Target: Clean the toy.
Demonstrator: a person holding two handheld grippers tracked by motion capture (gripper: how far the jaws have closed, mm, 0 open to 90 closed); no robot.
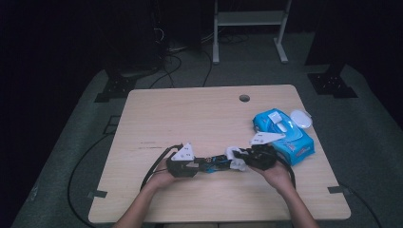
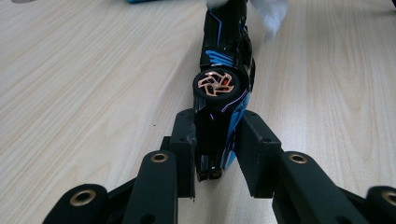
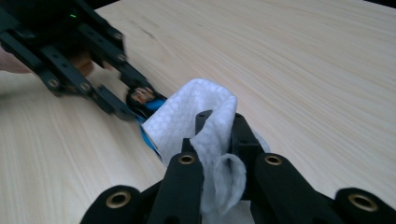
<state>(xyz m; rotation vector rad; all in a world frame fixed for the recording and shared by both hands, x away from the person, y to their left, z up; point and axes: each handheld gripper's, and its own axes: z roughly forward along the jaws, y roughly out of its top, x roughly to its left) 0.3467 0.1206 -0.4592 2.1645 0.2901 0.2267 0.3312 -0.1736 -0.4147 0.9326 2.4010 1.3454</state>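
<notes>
— Left gripper (image 2: 215,154): clamped on one end of a black toy car with blue stripes and a copper-spoked wheel (image 2: 224,79), turned on its side and held just above the pale wooden surface (image 2: 93,70).

— Right gripper (image 3: 219,140)?

— Clenched on a folded white textured wipe (image 3: 196,116), pressed against the far end of the car. Both grippers near the front edge of the surface, nose to nose, with the car bridging them.

— Farther out?

— A blue soft pack of wet wipes (image 1: 285,135) lying just beyond the right gripper, white flip lid (image 1: 301,118) open.

— Step in hand?

— By the look of it, wiping down the car's body: held steady on one side, rubbed from the other.

— Next move?

— Probably dragging the wipe along the body toward the wheel, with firm clamping on the left so the car cannot twist loose, and light enough pressure to avoid levering it out of the grip.
</notes>
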